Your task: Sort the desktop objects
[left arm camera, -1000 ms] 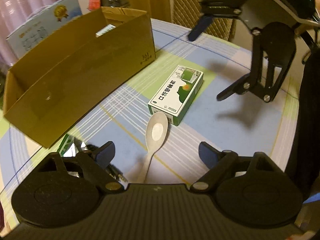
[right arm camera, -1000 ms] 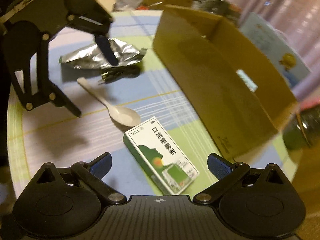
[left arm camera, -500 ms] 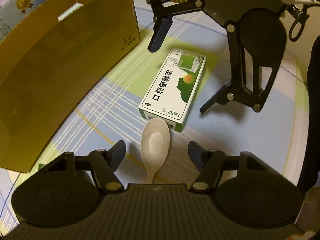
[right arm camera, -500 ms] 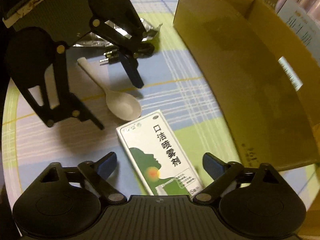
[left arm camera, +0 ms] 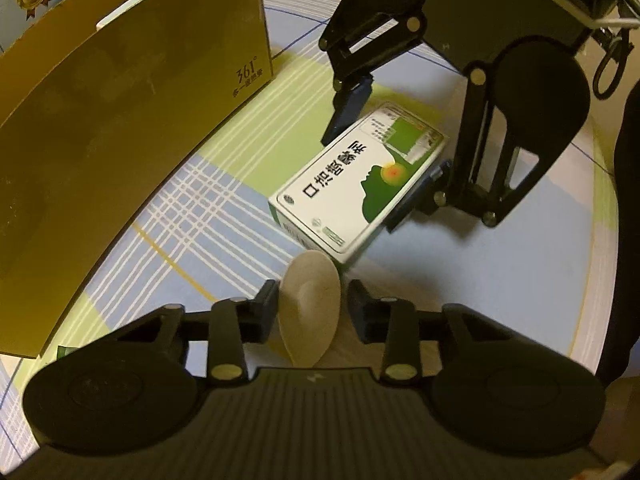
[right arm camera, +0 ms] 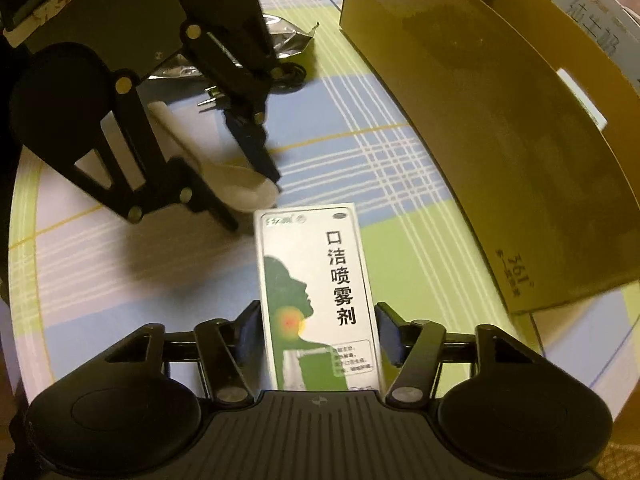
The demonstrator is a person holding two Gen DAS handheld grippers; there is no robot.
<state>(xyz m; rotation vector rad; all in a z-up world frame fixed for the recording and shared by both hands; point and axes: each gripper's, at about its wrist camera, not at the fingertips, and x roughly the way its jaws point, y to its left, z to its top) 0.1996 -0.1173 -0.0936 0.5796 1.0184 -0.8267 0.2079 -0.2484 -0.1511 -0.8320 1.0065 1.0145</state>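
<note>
Left hand-held gripper [left arm camera: 308, 308]: points steeply down at the bench [left arm camera: 500, 280]; jaws closing, the bowl of the spoon [left arm camera: 310, 312] between them. The pads stand just beside the bowl's two edges; a narrow gap shows on the right side, so no firm pinch is visible

Spoon: pale, plastic-looking, lying flat on the bench; the tip of its bowl is just beside the near short end of the medicine box [left arm camera: 360, 184]. From the right wrist view its handle [right arm camera: 168, 120] runs away toward the foil pouch [right arm camera: 288, 40]

Right hand-held gripper [right arm camera: 316, 330]: also points steeply down; jaws closing, the medicine box between them, one pad at each long side. Whether the pads already press on the box cannot be told

Medicine box: white and green, printed with a head in profile and Chinese characters, lying flat on the bench, between the spoon and the near corner of the cardboard box [left arm camera: 140, 100]

Cardboard box: brown, open-topped, long, standing along the far side of the bench

Foil pouch: silver, crumpled, near the bench's far edge beyond the spoon

Bench cover: checked cloth [right arm camera: 380, 140] in blue, green and white
</note>
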